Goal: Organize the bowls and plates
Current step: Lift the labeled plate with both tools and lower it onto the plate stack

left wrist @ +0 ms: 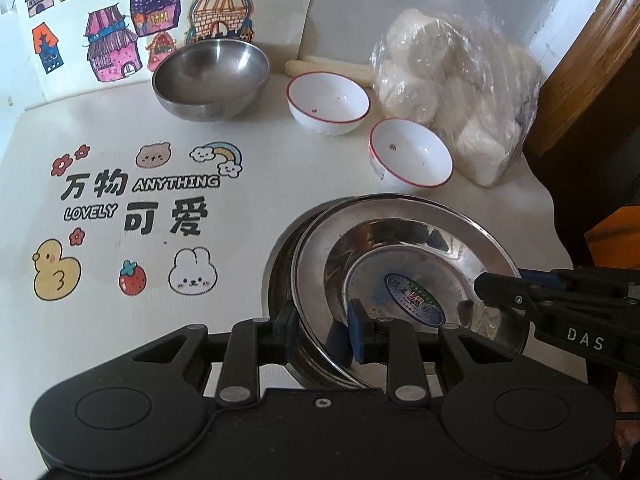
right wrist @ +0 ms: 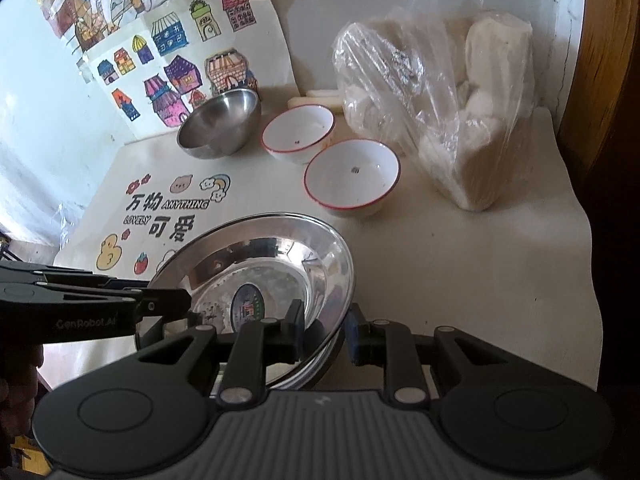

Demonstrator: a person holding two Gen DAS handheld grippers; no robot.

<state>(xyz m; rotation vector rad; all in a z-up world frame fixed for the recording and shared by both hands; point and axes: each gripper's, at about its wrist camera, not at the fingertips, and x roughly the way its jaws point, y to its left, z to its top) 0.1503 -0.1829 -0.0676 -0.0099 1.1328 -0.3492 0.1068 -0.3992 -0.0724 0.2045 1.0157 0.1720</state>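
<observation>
Both grippers, left gripper (left wrist: 320, 332) and right gripper (right wrist: 324, 332), pinch opposite rims of the steel plate (left wrist: 400, 248), seemingly atop another, near the table (left wrist: 240, 240) front edge.

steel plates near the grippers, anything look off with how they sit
Yes: the top steel plate sits tilted and shifted right on the plate beneath, not nested flat. Left gripper and right gripper each straddle its rim.
</observation>
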